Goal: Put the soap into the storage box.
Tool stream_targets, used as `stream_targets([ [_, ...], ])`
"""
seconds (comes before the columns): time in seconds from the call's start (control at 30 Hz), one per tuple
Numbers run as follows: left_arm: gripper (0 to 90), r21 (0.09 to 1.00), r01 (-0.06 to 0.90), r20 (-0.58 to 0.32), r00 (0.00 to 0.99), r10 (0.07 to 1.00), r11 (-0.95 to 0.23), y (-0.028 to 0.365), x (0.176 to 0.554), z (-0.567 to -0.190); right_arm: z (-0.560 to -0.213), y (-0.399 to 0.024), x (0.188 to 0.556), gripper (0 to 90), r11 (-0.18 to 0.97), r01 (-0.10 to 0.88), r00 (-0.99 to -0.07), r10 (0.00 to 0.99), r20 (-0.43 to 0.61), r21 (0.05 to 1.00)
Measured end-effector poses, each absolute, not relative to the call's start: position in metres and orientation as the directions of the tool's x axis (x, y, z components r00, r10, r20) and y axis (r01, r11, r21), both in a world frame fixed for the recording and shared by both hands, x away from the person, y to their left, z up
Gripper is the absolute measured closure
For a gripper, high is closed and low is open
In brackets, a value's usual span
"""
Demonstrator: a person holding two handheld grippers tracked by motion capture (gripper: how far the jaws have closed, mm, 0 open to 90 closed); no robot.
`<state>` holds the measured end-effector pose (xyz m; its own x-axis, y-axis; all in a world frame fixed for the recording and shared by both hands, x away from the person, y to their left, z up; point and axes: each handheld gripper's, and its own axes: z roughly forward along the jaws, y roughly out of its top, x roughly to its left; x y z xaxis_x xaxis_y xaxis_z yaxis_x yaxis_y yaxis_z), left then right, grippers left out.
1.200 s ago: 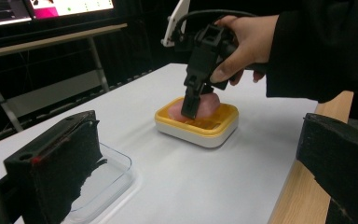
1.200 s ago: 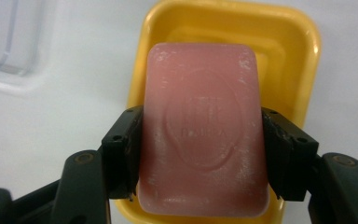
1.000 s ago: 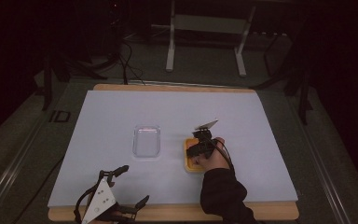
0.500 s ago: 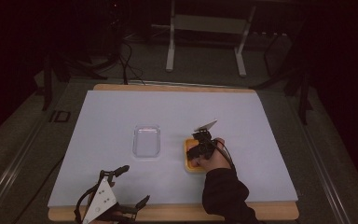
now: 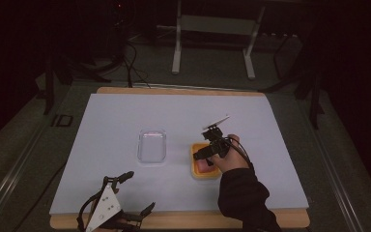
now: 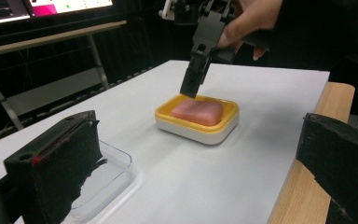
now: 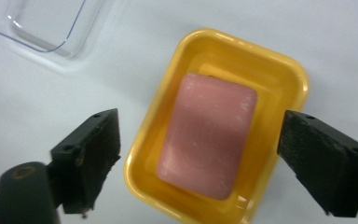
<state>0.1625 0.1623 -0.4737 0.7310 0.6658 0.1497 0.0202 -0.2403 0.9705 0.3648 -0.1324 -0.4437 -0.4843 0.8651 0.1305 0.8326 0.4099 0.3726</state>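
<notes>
A pink soap bar (image 7: 207, 135) lies in a yellow dish (image 7: 279, 70) right of the table's middle (image 5: 204, 169). A person's hand holds my right gripper (image 5: 204, 153) just above the dish, pointing down. It is open, one jaw on each side of the dish, touching nothing. From the left gripper view the right gripper (image 6: 192, 84) hangs over the dish's far rim, above the soap bar (image 6: 198, 112). My left gripper (image 5: 139, 191) lies at the table's front edge, open and holding nothing, its jaws wide apart.
A clear plastic tray (image 5: 152, 146) sits left of the dish, close to my left gripper's near jaw in its view (image 6: 107, 177). The white table top (image 5: 125, 116) has a wooden front edge (image 5: 183, 218). Cables and metal stands are on the dark floor behind.
</notes>
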Motion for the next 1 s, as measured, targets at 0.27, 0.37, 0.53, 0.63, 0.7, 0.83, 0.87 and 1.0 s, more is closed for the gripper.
stream_targets([
  [0.27,0.4,0.97,0.028,0.148,0.725,0.673,-0.243,0.163,0.163,-0.475,-0.431,-0.153,0.365,12.3,0.458,0.775,-0.562,0.815,0.142,0.434],
  [0.37,0.4,0.969,0.034,0.145,0.724,0.675,-0.245,0.164,0.163,-0.476,-0.427,-0.159,0.364,12.6,0.472,0.758,-0.578,0.806,0.129,0.45],
  [0.53,0.4,0.968,0.038,0.146,0.716,0.683,-0.247,0.166,0.161,-0.476,-0.422,-0.17,0.363,13.5,0.478,0.742,-0.591,0.798,0.121,0.47],
  [0.63,0.4,0.968,0.04,0.146,0.71,0.689,-0.247,0.168,0.16,-0.476,-0.419,-0.174,0.359,13.5,0.504,0.71,-0.617,0.782,0.087,0.492],
  [0.7,0.4,0.968,0.043,0.145,0.708,0.691,-0.247,0.168,0.159,-0.476,-0.417,-0.18,0.358,13.5,0.507,0.698,-0.627,0.774,0.089,0.506],
  [0.83,0.3,0.966,0.045,0.148,0.706,0.692,-0.253,0.169,0.158,-0.477,-0.416,-0.19,0.354,13.4,0.528,0.654,-0.667,0.74,0.085,0.542],
  [0.87,0.4,0.967,0.045,0.148,0.706,0.693,-0.253,0.169,0.158,-0.477,-0.417,-0.193,0.353,13.4,0.539,0.641,-0.677,0.733,0.07,0.547],
  [1.0,0.4,0.967,0.047,0.146,0.704,0.695,-0.251,0.169,0.157,-0.477,-0.419,-0.205,0.348,13.4,0.54,0.626,-0.677,0.734,0.049,0.563],
])
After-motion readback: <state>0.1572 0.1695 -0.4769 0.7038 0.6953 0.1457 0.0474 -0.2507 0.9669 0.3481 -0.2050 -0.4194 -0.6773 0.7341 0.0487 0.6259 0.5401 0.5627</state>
